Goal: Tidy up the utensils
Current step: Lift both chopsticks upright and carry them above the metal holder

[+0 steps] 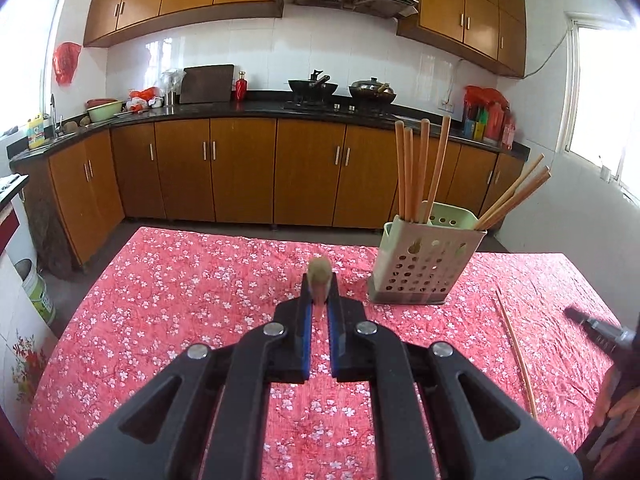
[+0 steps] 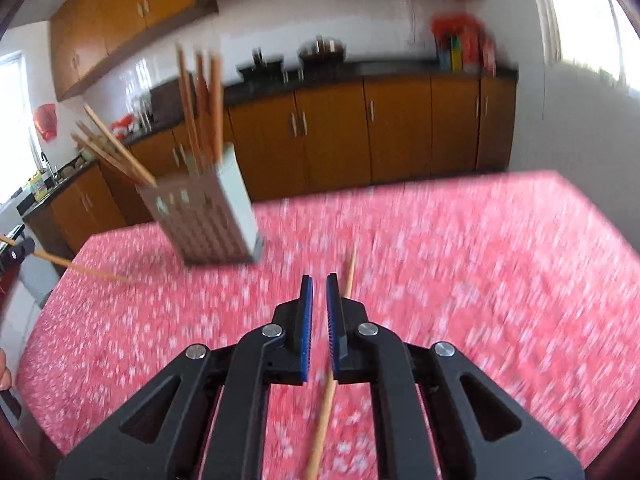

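Note:
My left gripper (image 1: 319, 280) is shut on a wooden chopstick (image 1: 319, 270) that points away from the camera, above the table. From the right wrist view that chopstick (image 2: 80, 270) sticks out of the left gripper (image 2: 14, 254) at the far left. A pale green perforated holder (image 1: 420, 268) (image 2: 212, 220) stands at the table's far side with several chopsticks in it. Another chopstick (image 1: 516, 344) (image 2: 324, 412) lies loose on the cloth. My right gripper (image 2: 319, 280) hovers over it, pads nearly together with nothing between them; in the left wrist view the right gripper (image 1: 588, 322) is blurred.
A red flowered cloth (image 1: 180, 300) covers the table. Beyond it run brown kitchen cabinets (image 1: 240, 172) and a dark counter with pans. A person's hand (image 1: 616, 400) shows at the right edge. A white bucket (image 1: 36, 288) stands on the floor to the left.

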`<state>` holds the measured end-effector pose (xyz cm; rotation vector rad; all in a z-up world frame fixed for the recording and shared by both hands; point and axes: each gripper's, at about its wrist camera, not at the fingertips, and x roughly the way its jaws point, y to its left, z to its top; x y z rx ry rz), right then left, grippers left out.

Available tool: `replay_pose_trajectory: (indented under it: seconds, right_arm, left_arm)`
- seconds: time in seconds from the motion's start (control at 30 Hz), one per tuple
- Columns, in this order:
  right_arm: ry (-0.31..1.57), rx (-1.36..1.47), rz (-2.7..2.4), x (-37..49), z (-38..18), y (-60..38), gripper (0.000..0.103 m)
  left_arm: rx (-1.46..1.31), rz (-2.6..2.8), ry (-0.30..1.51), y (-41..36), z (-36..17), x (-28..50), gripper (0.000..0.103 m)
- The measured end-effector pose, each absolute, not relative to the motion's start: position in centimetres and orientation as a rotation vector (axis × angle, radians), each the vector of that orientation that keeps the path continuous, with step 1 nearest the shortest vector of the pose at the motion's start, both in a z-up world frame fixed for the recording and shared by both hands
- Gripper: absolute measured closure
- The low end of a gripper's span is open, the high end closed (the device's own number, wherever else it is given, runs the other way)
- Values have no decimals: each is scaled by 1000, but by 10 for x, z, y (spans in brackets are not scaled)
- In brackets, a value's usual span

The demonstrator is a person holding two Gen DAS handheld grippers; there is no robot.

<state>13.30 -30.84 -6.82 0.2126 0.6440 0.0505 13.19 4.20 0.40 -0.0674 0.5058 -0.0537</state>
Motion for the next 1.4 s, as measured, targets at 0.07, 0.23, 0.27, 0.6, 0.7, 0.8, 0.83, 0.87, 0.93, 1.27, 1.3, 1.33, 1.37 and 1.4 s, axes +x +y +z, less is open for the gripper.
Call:
replay_pose_trajectory:
  seconds: [0.07,0.23,0.27,0.6,0.7,0.8,0.83,0.87,0.93,1.27,1.3,1.33,1.37,1.4]
  right_arm:
    - [703,220,50,134,-85,-306,82]
    - [815,215,41,134,-122,-295,79]
    - [827,212,42,133,-127,-292,79]
    - [839,137,13,121,-140,-286,95]
    - [743,152,-2,113,-111,-298,95]
    - [649,171,-10,107,-84,-306,95]
    - [613,179,-13,105,-74,-309,95]
    - [580,185,-15,103,-64,-312,95]
    - [533,191,-18,102,-51,-315,95]
    - [382,201,12,103,-7,-314,96]
    - [363,206,25,103,-1,-313,96]
    - [350,209,35,102,4,-312,96]
    - [330,214,49,101,12,-311,96]
    - [305,217,68,101,22,-308,96]
  left_arm:
    - [-68,-55,506,44,3,131,95]
    - [-63,-55,506,44,0,131,95]
    - [-64,-55,506,44,0,130,95]
    - [-67,-55,505,48,1,129,95]
    - [-69,-56,494,49,4,128,95]
    - [-69,-59,480,48,9,125,95]
    - [-69,-61,477,48,10,125,95]
    - [-71,-64,473,48,11,125,95]
    - [-72,-71,463,47,15,123,95]
    - [-59,-140,409,34,40,122,95]
    - [-60,-150,401,32,44,122,95]
    - [-61,-160,394,31,47,121,95]
    - [-64,-170,387,29,50,122,95]
    - [-71,-183,374,26,56,122,95]
